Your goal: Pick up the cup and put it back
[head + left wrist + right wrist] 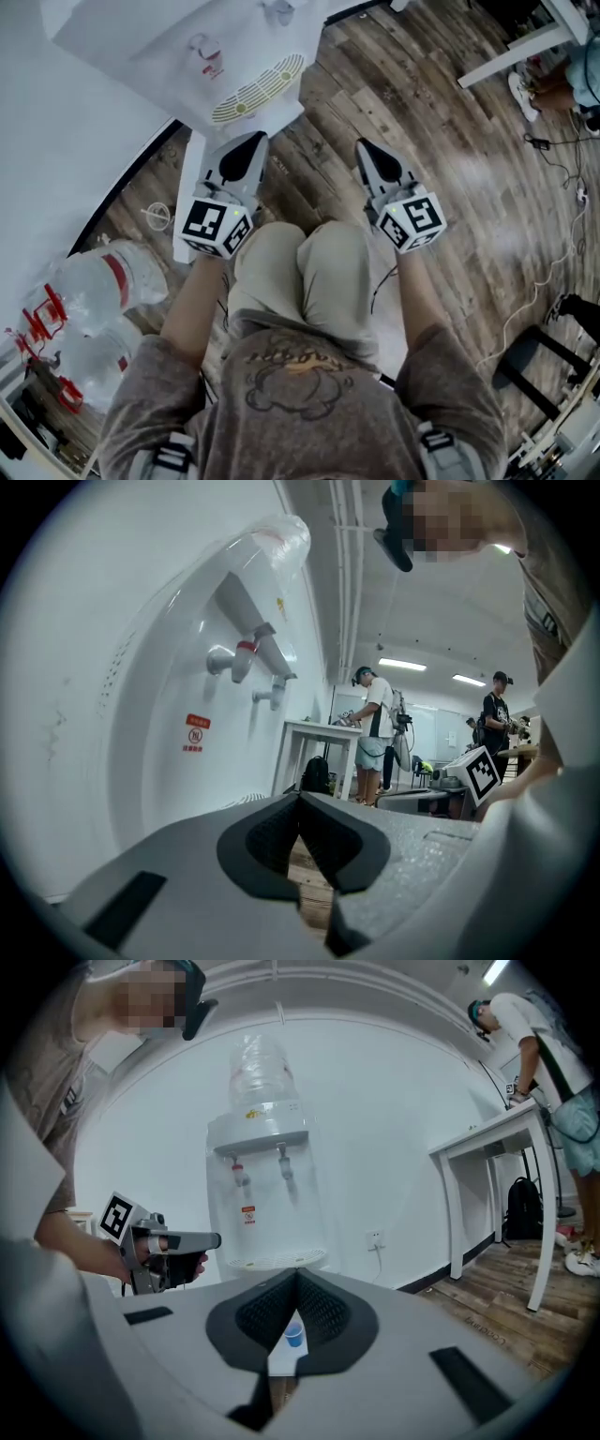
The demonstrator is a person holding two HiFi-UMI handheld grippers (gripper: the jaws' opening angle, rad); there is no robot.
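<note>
A small blue cup (293, 1336) stands on a white ledge low in front of the water dispenser (267, 1194), seen far off through the gap below my right gripper's (298, 1279) closed tips. In the head view both grippers hover over the seated person's knees. The left gripper (248, 141) points at the dispenser's drip grille (258, 87); the right gripper (364, 145) is over the wood floor. Both are shut and hold nothing. The left gripper (300, 803) sits close to the dispenser's (187, 667) taps. The cup is hidden in the head view.
Wrapped water bottles (94, 291) lie at the lower left by the wall. A white table (516, 47) stands at the upper right, with cables (562, 234) and a black chair base (553, 347) on the floor. People (375, 728) stand in the background.
</note>
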